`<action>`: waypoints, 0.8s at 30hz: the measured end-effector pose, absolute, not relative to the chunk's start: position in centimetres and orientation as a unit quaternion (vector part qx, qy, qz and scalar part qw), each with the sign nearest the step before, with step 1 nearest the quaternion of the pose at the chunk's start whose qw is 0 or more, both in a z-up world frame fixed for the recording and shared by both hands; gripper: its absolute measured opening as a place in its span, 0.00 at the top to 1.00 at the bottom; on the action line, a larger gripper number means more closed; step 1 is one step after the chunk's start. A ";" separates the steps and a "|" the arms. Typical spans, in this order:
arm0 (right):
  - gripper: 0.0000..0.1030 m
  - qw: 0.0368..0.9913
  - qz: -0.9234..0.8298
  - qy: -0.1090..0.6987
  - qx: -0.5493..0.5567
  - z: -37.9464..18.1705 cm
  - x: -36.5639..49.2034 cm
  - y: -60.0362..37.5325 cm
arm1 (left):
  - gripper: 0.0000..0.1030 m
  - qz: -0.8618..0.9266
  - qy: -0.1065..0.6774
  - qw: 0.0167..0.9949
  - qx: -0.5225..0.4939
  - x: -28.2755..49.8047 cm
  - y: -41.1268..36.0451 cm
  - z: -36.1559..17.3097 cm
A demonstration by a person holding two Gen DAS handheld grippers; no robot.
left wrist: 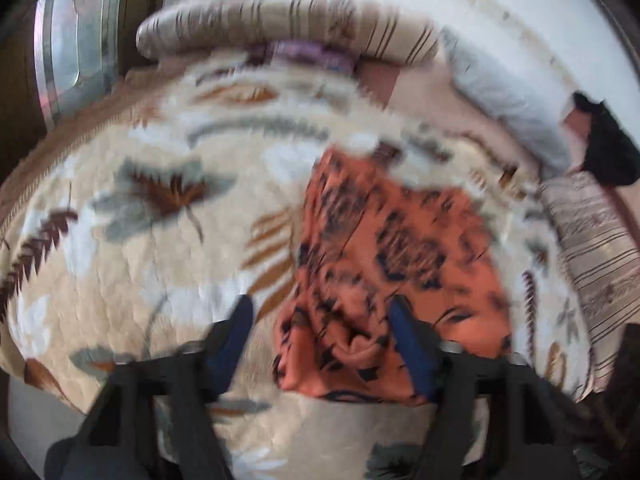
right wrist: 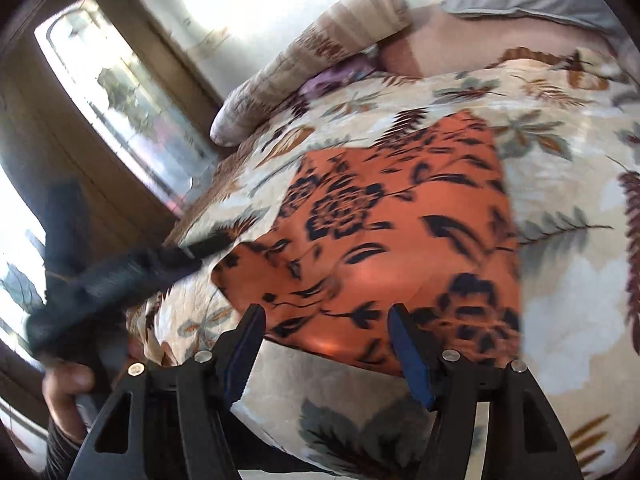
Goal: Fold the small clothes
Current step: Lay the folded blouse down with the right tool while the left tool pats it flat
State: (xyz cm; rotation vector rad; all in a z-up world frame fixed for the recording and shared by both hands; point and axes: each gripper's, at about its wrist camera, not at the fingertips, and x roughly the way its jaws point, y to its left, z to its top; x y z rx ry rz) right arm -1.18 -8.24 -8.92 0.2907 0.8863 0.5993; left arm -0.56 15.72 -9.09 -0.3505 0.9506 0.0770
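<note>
An orange garment with a dark floral print [left wrist: 384, 264] lies on a cream leaf-patterned blanket [left wrist: 160, 208] on a bed. In the left wrist view it is bunched near its front edge, and my left gripper [left wrist: 320, 320] is open just above that edge, holding nothing. In the right wrist view the garment [right wrist: 400, 240] lies flatter, and my right gripper [right wrist: 326, 332] is open over its near edge, empty. The left gripper [right wrist: 188, 252] also shows at the left of the right wrist view, blurred, at the garment's left corner.
A striped pillow [left wrist: 280, 28] and a grey pillow [left wrist: 508, 96] lie at the head of the bed. A second striped pillow [left wrist: 592, 248] and a dark cloth [left wrist: 608, 144] are at the right. A window [right wrist: 120, 92] is beyond the bed's left edge.
</note>
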 end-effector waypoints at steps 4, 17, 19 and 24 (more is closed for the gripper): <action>0.35 0.846 0.267 0.425 0.181 -9.2 -1.1 -12.3 | 0.56 0.051 0.488 0.851 -0.187 -0.2 17.5 -13.2; 0.30 0.783 0.266 0.453 0.332 -11.6 1.1 -18.5 | 0.46 0.092 0.431 0.890 -0.115 -1.0 15.0 -7.0; 0.27 0.776 0.259 0.460 0.346 -11.9 2.0 -19.5 | 0.24 0.083 0.402 0.906 -0.105 -0.8 13.8 -4.8; 0.24 0.717 0.258 0.516 0.391 -13.9 5.9 -20.4 | 0.23 0.041 0.414 0.905 -0.084 1.9 10.5 -5.8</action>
